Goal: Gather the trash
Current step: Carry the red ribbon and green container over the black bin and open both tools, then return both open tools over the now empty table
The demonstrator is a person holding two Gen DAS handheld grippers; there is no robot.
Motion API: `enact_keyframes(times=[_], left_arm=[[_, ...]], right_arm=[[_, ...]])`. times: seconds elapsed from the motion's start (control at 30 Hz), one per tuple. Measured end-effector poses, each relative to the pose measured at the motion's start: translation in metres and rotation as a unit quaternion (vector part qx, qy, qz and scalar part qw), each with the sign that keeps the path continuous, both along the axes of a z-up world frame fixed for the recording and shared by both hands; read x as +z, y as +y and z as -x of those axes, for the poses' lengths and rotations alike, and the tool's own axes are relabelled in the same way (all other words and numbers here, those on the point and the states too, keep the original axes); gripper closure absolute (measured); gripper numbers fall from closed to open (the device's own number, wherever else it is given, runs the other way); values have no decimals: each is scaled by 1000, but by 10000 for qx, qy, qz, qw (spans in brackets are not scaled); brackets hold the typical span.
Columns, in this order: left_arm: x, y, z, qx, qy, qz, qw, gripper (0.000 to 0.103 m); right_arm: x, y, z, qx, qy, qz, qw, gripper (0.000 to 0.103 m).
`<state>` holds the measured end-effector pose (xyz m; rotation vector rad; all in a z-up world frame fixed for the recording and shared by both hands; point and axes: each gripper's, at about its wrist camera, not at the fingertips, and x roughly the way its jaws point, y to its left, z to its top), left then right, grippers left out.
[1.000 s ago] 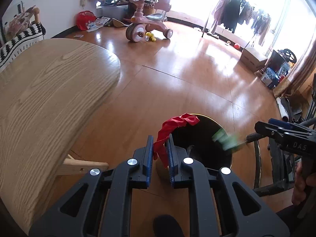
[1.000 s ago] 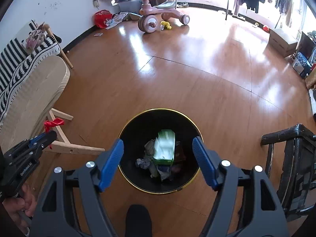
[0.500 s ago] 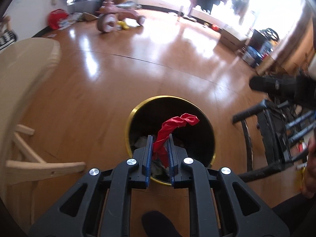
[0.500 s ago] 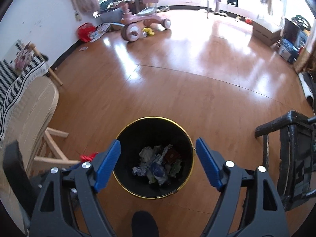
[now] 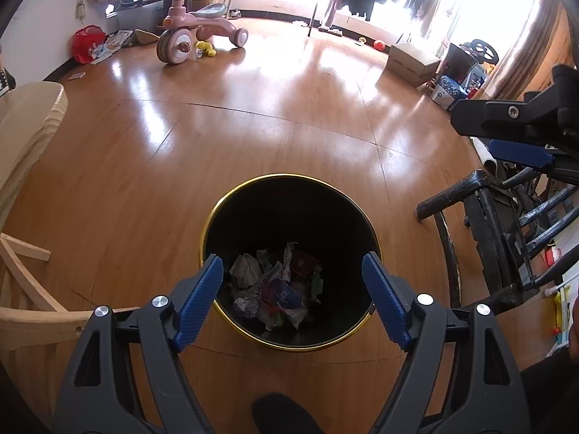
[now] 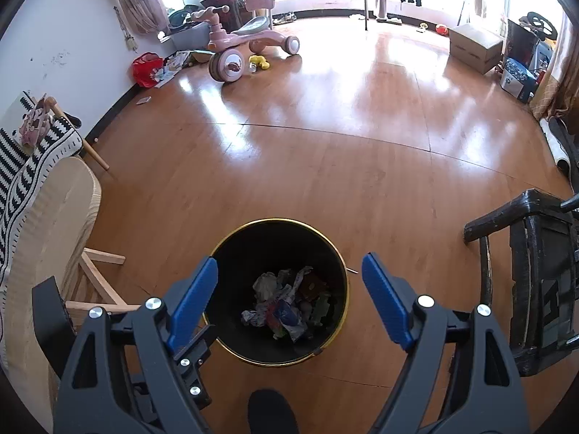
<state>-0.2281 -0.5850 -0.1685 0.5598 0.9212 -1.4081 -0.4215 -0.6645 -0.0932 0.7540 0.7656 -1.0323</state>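
Observation:
A black trash bin with a gold rim [image 5: 217, 217] stands on the wooden floor, holding several crumpled wrappers and papers [image 5: 278, 285]. My left gripper [image 5: 291, 289] is open and empty, directly above the bin. My right gripper [image 6: 289, 289] is open and empty too, above the same bin [image 6: 231, 238], with the trash pile [image 6: 289, 303] between its fingers. The right gripper's body shows at the upper right of the left wrist view [image 5: 521, 123]. The red wrapper is not distinguishable in the pile.
A light wooden table [image 6: 47, 224] stands left of the bin, with its legs [image 5: 25, 278] close by. A dark wooden chair [image 6: 535, 278] stands on the right. A pink tricycle [image 6: 246, 47], a red bag [image 6: 146, 68] and cardboard boxes [image 6: 474, 47] lie far off.
My left gripper opened and the red wrapper it held is gone from its fingers. The green packet dropped from my right gripper a second ago now lies in the bin.

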Motion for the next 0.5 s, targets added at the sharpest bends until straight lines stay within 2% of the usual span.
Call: enact_keyframes(times=[0.2,0.3,0.4,0.5], left_arm=[[30,28,-24,377,-234,174,9989,24],[58,62,-53,814,-445,350,9951,19],[84,111,-92,1437,-686,472,9861,12],[108,171,-140,2264,-920,488,9685,11]], right_arm=[[16,12,-29,237,-177,197,9994,22],[30,25,-61,539,-172,470,9973,20],[44,48,-100,937,-170,813,9921,19],[54,79,-148,1470,-323,922,9843,19]])
